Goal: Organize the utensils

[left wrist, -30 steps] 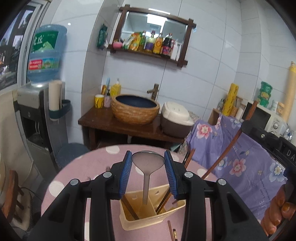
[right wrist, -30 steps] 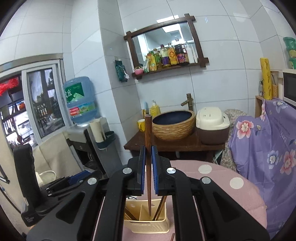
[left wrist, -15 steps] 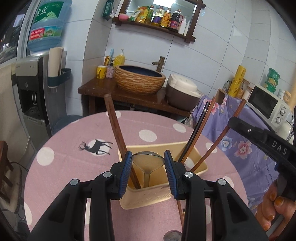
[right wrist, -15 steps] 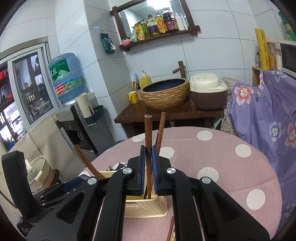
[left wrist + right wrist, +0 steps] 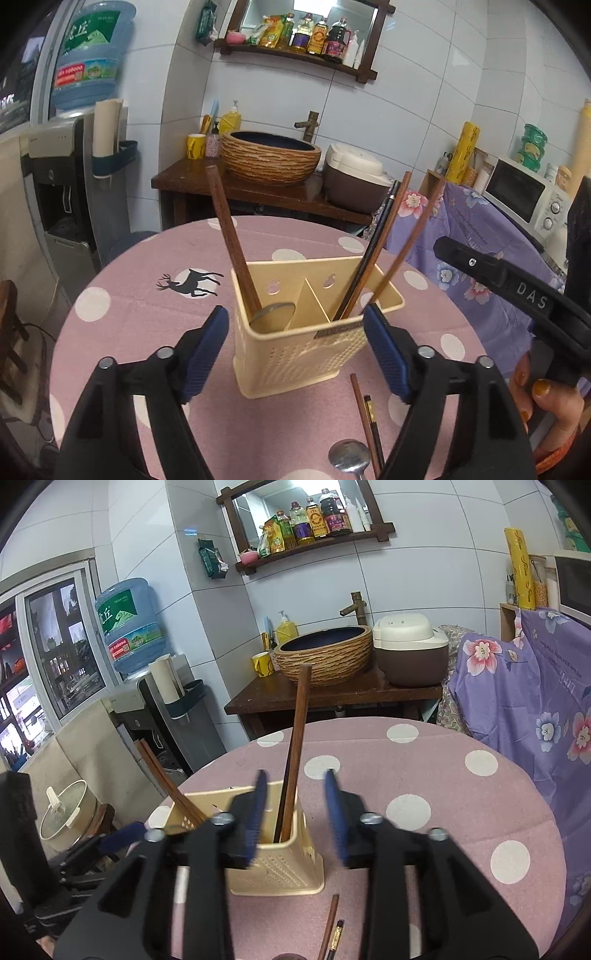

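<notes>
1 spoon point(image 5: 274, 316) inside the caddy point(image 5: 306, 354) shows only from the left wrist.

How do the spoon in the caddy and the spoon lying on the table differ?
Place: the spoon in the caddy sits in the left compartment of the cream caddy; the spoon on the table lies in front of it, beside two loose chopsticks.
Pose: the first stands bowl up, the second lies flat.
Both have grey metal bowls.

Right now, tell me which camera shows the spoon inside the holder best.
The left wrist view: it looks down into the holder, showing the spoon bowl lying in its left compartment. In the right wrist view, the spoon is hidden behind the holder's wall and the gripper fingers.
</notes>
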